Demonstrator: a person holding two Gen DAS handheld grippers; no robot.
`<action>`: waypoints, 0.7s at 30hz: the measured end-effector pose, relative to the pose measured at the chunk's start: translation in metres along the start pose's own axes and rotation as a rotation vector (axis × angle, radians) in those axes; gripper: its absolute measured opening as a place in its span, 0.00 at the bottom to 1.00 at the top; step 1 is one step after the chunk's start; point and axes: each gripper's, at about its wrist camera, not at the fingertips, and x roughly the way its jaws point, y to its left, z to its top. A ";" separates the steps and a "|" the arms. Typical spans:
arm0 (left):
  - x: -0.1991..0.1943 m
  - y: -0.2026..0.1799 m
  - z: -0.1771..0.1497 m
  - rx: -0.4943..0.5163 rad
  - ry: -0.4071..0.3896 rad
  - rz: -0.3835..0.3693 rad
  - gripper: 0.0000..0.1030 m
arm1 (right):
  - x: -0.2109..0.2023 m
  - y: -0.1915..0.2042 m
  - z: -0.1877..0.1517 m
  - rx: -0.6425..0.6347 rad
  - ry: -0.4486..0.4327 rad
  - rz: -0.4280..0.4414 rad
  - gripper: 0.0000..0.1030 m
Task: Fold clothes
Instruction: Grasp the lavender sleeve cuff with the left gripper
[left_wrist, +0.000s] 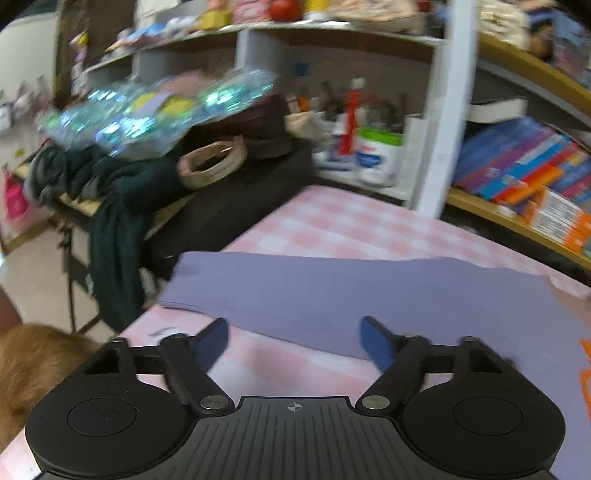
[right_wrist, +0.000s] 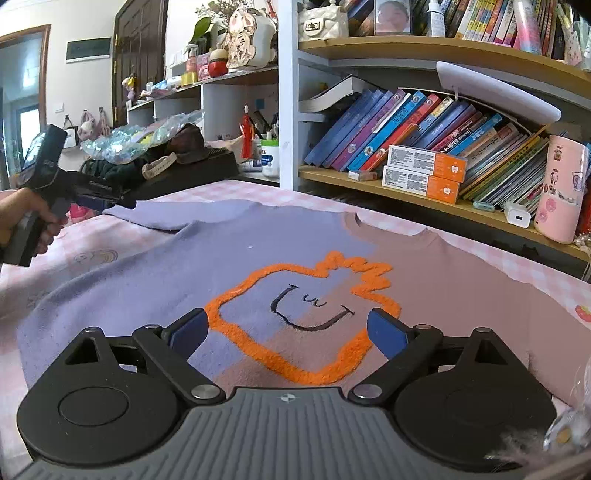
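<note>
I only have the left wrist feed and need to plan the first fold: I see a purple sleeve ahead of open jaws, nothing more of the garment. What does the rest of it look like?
Observer: The sweater lies flat, front up, on the pink checked cover; its other half is dusty pink.
Operator: Any print I should keep centred?
Observer: Yes, an orange outlined figure with a smiling face sits mid-chest.
Operator: Where is the right gripper?
Observer: The right gripper hovers over that print, jaws open and empty.
Operator: And how does mine look from there?
Observer: A hand holds the left gripper at the purple sleeve, its tip near the cuff end; from here I cannot tell whether it touches the cloth.
</note>
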 end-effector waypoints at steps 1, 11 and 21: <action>0.003 0.005 0.003 -0.018 0.000 0.019 0.70 | 0.000 -0.001 0.000 0.006 0.001 -0.002 0.91; 0.024 0.040 0.020 -0.086 -0.023 0.174 0.70 | 0.000 -0.003 0.000 0.016 0.004 0.000 0.91; 0.034 0.065 0.020 -0.348 0.019 0.008 0.63 | 0.002 -0.001 0.000 0.011 0.020 0.009 0.93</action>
